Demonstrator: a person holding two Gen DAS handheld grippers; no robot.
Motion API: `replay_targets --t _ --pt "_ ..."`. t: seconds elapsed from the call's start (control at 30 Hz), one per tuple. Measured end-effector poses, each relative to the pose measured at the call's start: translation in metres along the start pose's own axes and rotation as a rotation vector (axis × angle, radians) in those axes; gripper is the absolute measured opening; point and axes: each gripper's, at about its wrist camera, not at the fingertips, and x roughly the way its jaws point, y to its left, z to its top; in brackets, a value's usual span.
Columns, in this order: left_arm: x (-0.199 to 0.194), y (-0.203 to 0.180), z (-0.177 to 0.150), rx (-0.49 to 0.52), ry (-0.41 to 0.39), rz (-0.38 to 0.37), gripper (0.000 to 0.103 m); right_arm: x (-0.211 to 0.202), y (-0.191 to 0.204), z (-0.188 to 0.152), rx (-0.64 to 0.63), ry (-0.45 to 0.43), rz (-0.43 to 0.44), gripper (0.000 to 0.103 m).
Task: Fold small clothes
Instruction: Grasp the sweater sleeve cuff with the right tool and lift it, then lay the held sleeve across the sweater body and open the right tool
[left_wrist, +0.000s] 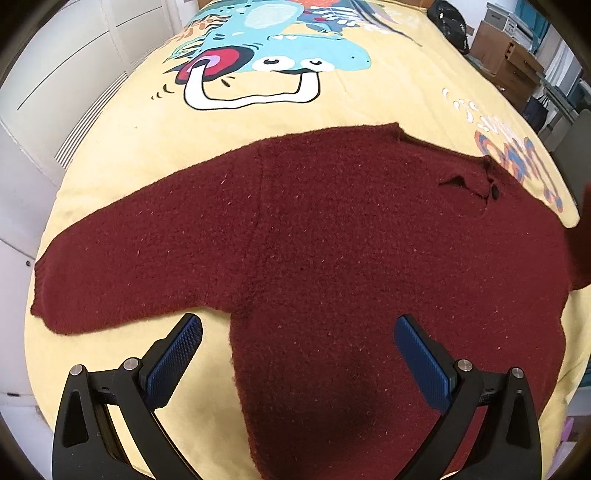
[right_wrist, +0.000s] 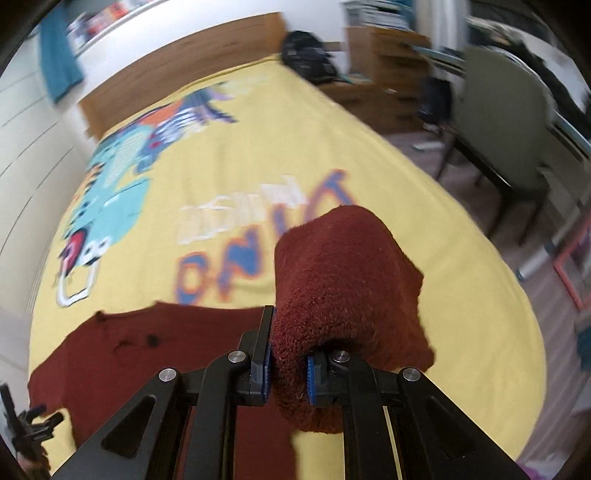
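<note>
In the left wrist view, one dark red sweater lies flat on a yellow bedspread, filling the near and middle part of the bed. One sleeve stretches out to the left, its cuff near the left edge of the bed. The collar sits toward the far right, with one dark button showing there. The left gripper hovers at the near edge with its two blue-padded fingers spread wide apart, holding nothing; one finger is over bare bedspread just beside the sweater's side edge, the other over the sweater's body. One cartoon print in blue, red and white covers the far part of the bedspread, and one black bag sits at the far right corner. In the right wrist view, which is blurred, the right gripper has its two fingers clamped on the sweater's second sleeve, which rises as a thick bunched fold above the jaws, lifted clear of the bedspread. The sweater's body lies flat at the near left, with the collar and button faintly visible. Orange and blue lettering on the bedspread shows just beyond it. One chair stands on the floor to the far right, and the black bag rests at the far end of the bed. A bit of the other gripper shows at the near left edge.
</note>
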Motion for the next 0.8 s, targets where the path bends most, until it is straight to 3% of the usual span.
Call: replay_targets --t 0.23,0.37,0.63,0.8 --pt "0.005 0.006 0.008 0.012 -0.021 -0.012 0.102 0.036 0.110 -0.005 -0.136 0.058 0.104 0.014" --pt "0.011 0.011 0.009 0.015 -0.013 -0.009 0.102 0.073 0.159 -0.036 -0.191 0.152 0.144 0.014" --pt "0.032 0.025 0.005 -0.018 0.032 -0.022 0.102 0.137 0.196 -0.120 -0.270 0.360 0.136 0.014" --pt "0.039 0.029 0.000 -0.019 0.052 -0.019 0.102 0.158 0.194 -0.146 -0.288 0.413 0.100 0.015"
